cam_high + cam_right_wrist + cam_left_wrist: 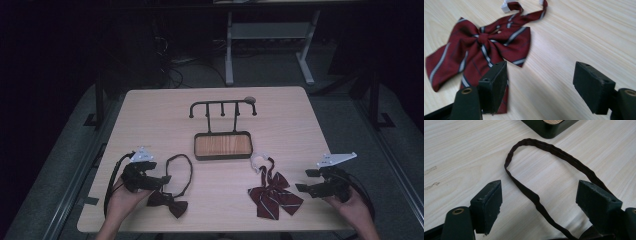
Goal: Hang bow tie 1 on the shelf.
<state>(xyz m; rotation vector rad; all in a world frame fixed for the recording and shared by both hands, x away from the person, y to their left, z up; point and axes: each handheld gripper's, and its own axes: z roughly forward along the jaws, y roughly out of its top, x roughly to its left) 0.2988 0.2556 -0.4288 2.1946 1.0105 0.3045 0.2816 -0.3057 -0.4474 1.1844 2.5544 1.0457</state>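
Overhead, the table (pixel 150 120) carries a dark bow tie (pixel 169 204) beside the left gripper (pixel 159 181) and a striped maroon bow tie (pixel 274 196) near the right gripper (pixel 306 181). Along each gripper view, jaws stand apart, empty

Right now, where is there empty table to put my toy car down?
The widest bare patch is left of the tray rack, up to the table's far left corner. There is more right of the rack. Between the dark bow tie and the striped bow tie lies a smaller gap. The near corners are crowded by both grippers.
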